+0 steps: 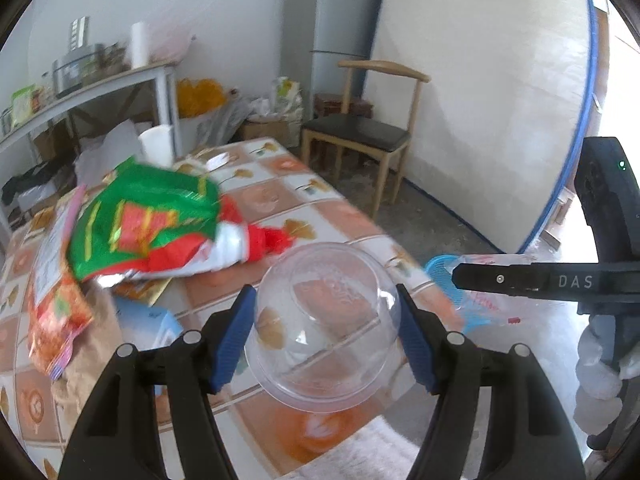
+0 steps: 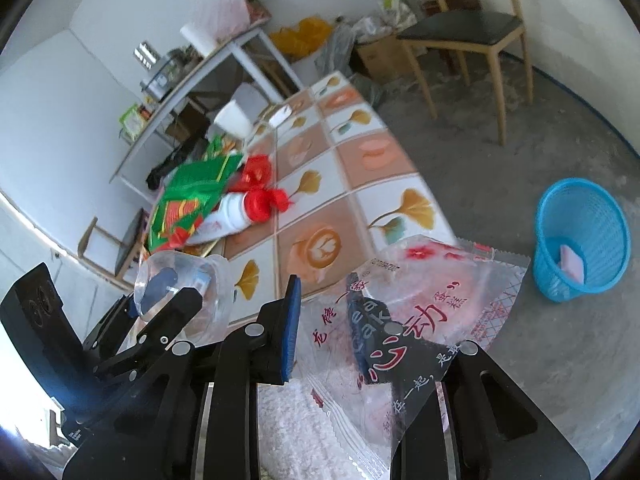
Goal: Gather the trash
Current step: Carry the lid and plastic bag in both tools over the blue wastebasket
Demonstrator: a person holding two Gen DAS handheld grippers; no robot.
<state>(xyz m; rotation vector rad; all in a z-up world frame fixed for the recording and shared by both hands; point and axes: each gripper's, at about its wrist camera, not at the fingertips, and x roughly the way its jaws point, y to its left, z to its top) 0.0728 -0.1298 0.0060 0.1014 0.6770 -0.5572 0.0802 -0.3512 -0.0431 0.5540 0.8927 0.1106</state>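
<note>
Left gripper (image 1: 326, 336): I hold it part open with both blue pads against the sides of a clear plastic dome lid (image 1: 326, 320), which is off the table (image 1: 280, 200) and above its near edge
Right gripper (image 2: 334, 326): I read it as narrowly closed on a clear printed snack wrapper (image 2: 420, 304); the left pad shows beside the film, the other pad is seen only through it, so the pinch itself is a judgement; the wrapper hangs past the table's near corner
Basket (image 2: 580, 236): blue waste basket on the floor, off the table's right side and well apart from it; one pale pink item already lies inside
Done: two pieces lifted, one piece in the basket, as far as I can see
Left on the table: green and red foil bag (image 1: 148, 220), white bottle with red cap (image 2: 240, 212), orange packet (image 1: 60, 308) and brown paper bag (image 1: 92, 344) toward its left edge, white cup (image 2: 236, 118) at the far end
Right view only: basket interior and contents, wrapper print
Left view only: both pads on the lid, the left-edge pile; the basket there is only a blue sliver behind the right gripper
</note>
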